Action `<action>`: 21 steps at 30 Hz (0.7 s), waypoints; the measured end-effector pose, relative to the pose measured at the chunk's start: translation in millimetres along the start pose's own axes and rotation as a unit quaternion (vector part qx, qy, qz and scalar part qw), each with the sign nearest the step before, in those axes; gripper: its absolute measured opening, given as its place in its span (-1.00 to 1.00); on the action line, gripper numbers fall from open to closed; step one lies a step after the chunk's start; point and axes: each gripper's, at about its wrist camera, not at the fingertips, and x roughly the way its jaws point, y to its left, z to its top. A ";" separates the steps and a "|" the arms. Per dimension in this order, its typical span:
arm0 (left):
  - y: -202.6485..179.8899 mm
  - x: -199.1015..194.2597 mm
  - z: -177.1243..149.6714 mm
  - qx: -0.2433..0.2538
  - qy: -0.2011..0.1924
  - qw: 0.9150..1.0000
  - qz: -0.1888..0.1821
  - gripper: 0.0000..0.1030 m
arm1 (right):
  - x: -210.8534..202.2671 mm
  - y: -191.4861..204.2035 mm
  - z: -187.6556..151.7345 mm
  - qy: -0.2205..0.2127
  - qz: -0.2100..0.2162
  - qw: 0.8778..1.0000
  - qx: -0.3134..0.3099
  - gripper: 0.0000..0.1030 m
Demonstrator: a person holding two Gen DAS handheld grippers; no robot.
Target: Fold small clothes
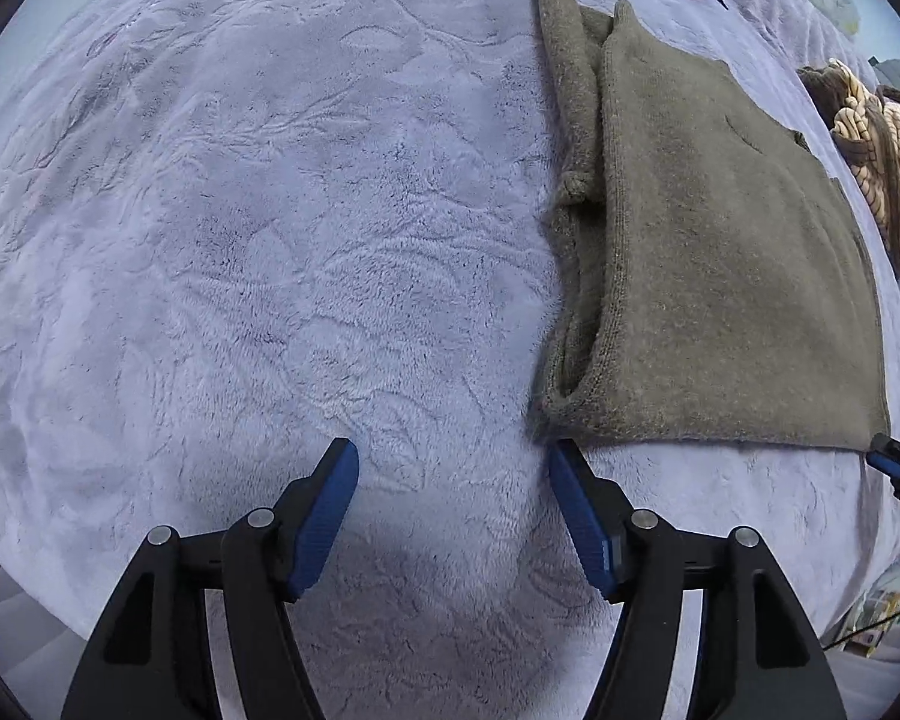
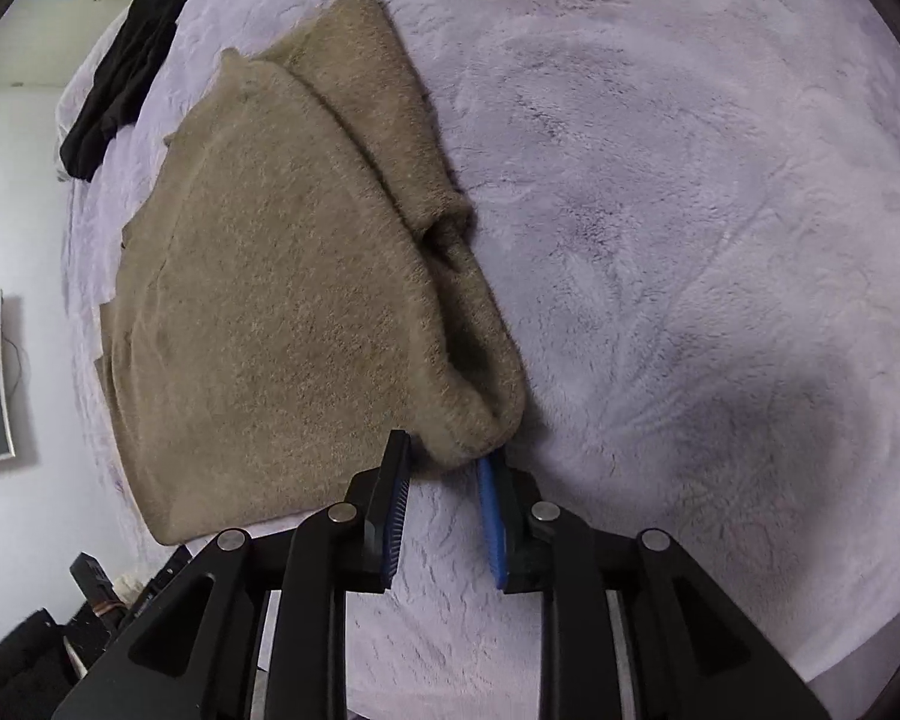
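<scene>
- Brown knit (image 1: 720, 252) lies partly folded on the lilac blanket (image 1: 270, 240), one side strip tucked along its edge, the near hem running straight across
- Left gripper (image 1: 453, 462) sits just off the near corner, fingers spread wide, nothing between them; its right fingertip (image 1: 561, 456) is touching or almost touching that corner
- Right gripper (image 2: 444, 456) is at the other near corner, fingers narrowed either side of the thick folded lip; the fabric sits at the tips, but a firm pinch can't be confirmed
- Looks like both corners are being lined up for a lift and a fold away from the camera
- Risk one: the right tips catch only the top layer of that bulky lip, so the layers peel apart and the tucked strip spills out
- Risk two: the left closes on plush blanket along with the corner and drags the bedding up
- Risk three: uneven lifting skews the hem, leaving a crooked fold
- Black garment (image 2: 126, 60) and striped clothes (image 1: 882, 168) lie well apart, out of the way
</scene>
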 end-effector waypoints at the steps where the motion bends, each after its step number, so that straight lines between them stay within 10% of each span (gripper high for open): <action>1: 1.9 0.5 -0.8 -0.003 -0.001 1.000 -0.001 0.32 | -3.2 10.2 -4.5 -0.001 -0.006 1.000 -0.016 -0.52; 5: 9.2 7.8 -0.1 -0.016 0.012 1.000 -0.014 0.40 | -6.6 55.8 -23.1 0.006 0.013 0.997 -0.071 -0.38; 8: 10.6 2.8 0.6 -0.013 0.011 1.000 -0.019 0.40 | 5.6 98.7 -39.1 0.032 0.053 0.992 -0.111 0.40; 21: 35.6 -44.4 -25.5 -0.045 -0.061 0.997 0.011 0.40 | 129.1 323.6 -84.8 0.137 0.024 0.950 -0.280 0.40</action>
